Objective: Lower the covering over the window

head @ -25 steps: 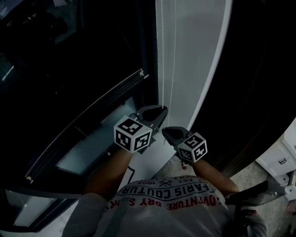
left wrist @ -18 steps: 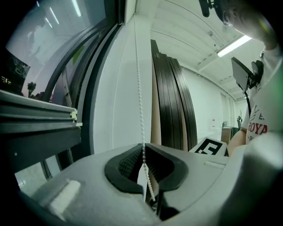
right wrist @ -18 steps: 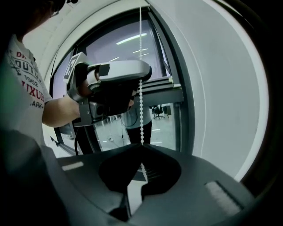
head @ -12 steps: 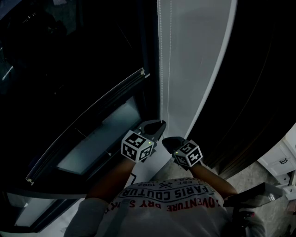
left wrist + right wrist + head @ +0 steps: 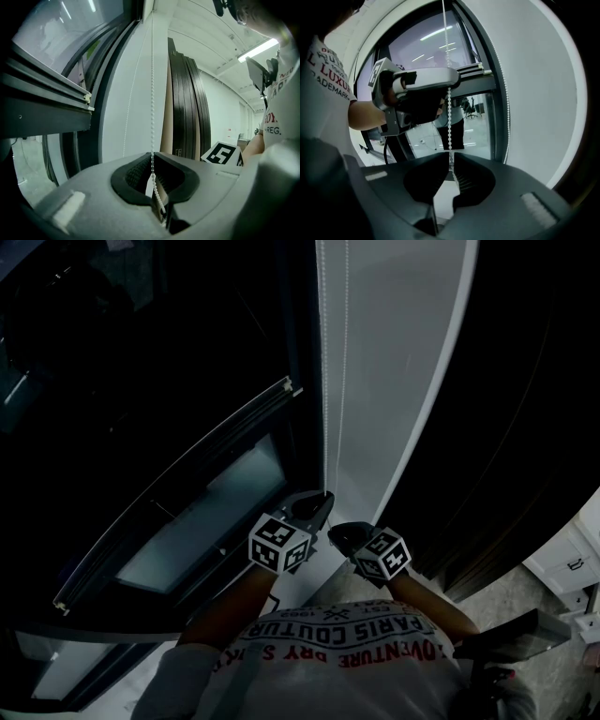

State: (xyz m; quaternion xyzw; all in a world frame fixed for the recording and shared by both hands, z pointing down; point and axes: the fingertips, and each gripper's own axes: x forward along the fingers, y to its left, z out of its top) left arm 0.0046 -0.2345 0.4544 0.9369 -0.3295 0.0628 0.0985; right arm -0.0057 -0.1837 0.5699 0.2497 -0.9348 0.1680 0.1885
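A white bead chain [image 5: 324, 427] hangs down the pale wall beside the dark window. My left gripper [image 5: 323, 505] is shut on it, and the chain [image 5: 152, 93] runs straight into its closed tips [image 5: 152, 159]. Just below and right, my right gripper [image 5: 336, 535] has the same chain [image 5: 449, 122] between its tips [image 5: 450, 163]. Those jaws have just been opening a little, but the tips still look closed round the beads. The covering's pale bottom rail [image 5: 178, 491] crosses the window partway down, with tinted shade above it.
The chain's second strand [image 5: 345, 381] hangs close beside the first. Dark panels [image 5: 187, 108] lean against the wall to the right. Low in the head view are the person's printed shirt [image 5: 347, 643] and a white cabinet [image 5: 572, 559] at the right edge.
Both grippers have sunk along the chain, nearer the person's body, most of it in the first half second. The bottom rail looks unmoved.
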